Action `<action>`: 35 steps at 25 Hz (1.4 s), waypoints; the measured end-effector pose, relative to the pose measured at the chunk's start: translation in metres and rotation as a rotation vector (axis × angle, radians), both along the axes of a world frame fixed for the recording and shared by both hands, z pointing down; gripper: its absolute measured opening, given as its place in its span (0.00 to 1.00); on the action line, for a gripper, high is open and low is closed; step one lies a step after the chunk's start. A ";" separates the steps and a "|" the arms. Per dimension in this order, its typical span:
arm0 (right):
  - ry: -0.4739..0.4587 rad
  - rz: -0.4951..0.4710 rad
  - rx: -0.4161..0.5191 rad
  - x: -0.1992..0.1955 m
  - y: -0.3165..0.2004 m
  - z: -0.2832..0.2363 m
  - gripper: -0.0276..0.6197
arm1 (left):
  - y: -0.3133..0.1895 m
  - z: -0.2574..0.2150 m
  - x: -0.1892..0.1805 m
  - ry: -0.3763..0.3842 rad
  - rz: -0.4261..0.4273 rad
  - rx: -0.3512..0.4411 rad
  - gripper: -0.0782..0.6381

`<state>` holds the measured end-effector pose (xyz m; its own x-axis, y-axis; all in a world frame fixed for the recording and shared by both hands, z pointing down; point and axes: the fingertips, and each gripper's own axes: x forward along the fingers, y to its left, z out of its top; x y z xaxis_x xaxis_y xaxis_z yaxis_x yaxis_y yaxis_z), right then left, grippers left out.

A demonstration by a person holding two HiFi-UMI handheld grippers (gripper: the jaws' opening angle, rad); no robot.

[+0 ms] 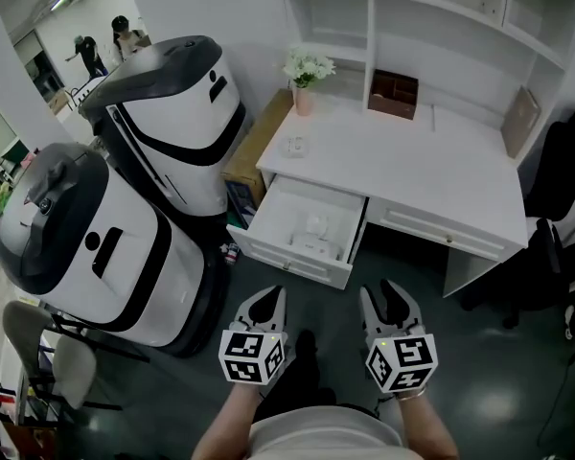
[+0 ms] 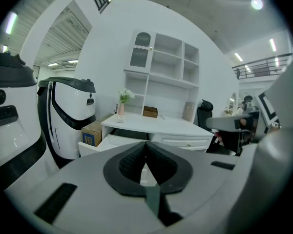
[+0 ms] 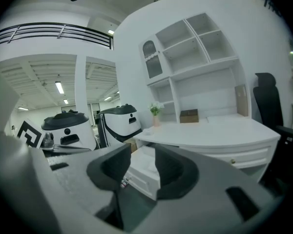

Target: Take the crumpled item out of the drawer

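Beside the wall at the left stand two big white-and-black machines (image 1: pixel 168 123), the largest things in view. Next comes the white desk (image 1: pixel 431 175) with shelves above it. Under the desk's left end the drawer (image 1: pixel 289 257) is pulled out. Near its front, low over the dark floor, both tongs hover apart from it. The left gripper (image 1: pixel 267 298) has its pads pressed together on nothing. The right gripper (image 1: pixel 380 293) has its jaws spread wide and empty. The pale crumpled item (image 1: pixel 318 225) lies inside the drawer.
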<state>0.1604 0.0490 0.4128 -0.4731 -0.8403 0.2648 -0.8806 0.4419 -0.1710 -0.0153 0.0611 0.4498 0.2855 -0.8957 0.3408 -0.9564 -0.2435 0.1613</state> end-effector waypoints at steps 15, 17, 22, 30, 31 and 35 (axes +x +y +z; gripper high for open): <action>0.031 0.032 -0.015 -0.045 -0.113 -0.006 0.26 | -0.114 0.002 -0.046 0.035 0.037 -0.017 0.10; 0.034 0.037 -0.009 -0.051 -0.123 -0.008 0.26 | -0.124 0.002 -0.052 0.041 0.040 -0.016 0.10; 0.030 0.046 0.015 -0.065 -0.144 -0.016 0.26 | -0.146 0.000 -0.067 0.042 0.051 -0.006 0.10; 0.033 0.050 0.037 -0.078 -0.155 -0.022 0.26 | -0.162 0.001 -0.081 0.052 0.053 0.000 0.10; 0.032 0.050 0.036 -0.078 -0.157 -0.022 0.26 | -0.163 0.002 -0.082 0.054 0.055 -0.003 0.10; 0.030 0.050 0.039 -0.079 -0.162 -0.023 0.26 | -0.166 0.004 -0.084 0.059 0.053 -0.010 0.10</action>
